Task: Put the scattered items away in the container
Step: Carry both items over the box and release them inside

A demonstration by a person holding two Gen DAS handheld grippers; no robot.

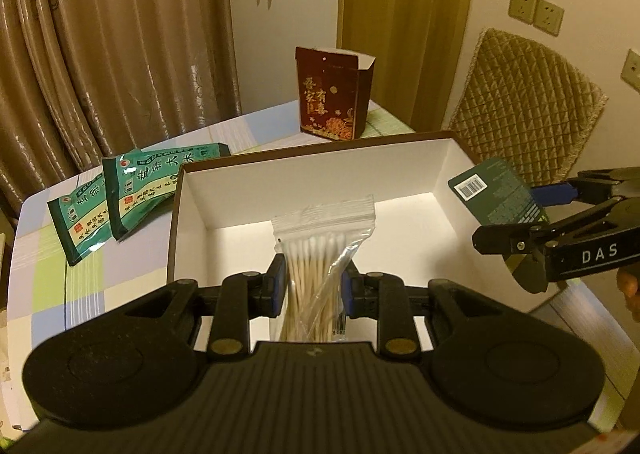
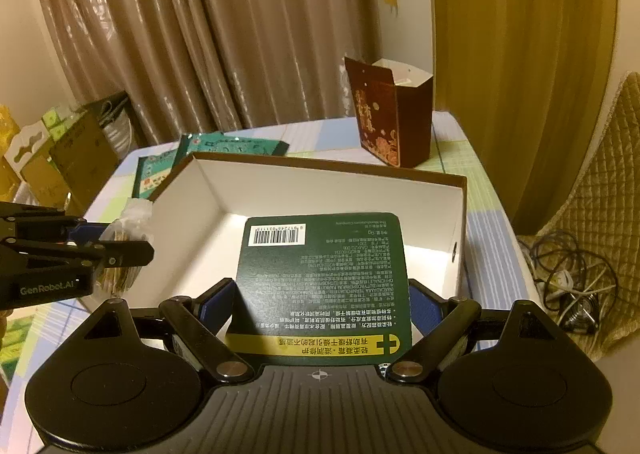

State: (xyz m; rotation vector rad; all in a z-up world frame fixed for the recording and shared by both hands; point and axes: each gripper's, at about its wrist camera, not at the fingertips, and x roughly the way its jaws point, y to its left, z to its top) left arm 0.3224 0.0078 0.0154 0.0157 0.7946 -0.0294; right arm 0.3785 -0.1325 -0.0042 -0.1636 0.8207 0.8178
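The open white-lined box (image 1: 320, 170) sits on the checked tablecloth (image 1: 48, 278) with nothing lying on its floor that I can see. Over its near edge the left gripper (image 1: 314, 286) is clamped on a clear zip bag of cotton swabs (image 1: 320, 254), their tips pointing up. Beside it the right gripper (image 2: 322, 302), jaws spread wide, grips a dark green card pack (image 2: 324, 286) by its edges above the box; the pack carries a barcode and dense small print, upside down. Two teal snack packets (image 1: 120, 198) lie left of the box. Behind stands a dark red carton (image 1: 332, 94) with gold characters. "DAS" marks one gripper, "GenRobot.AI" the other.
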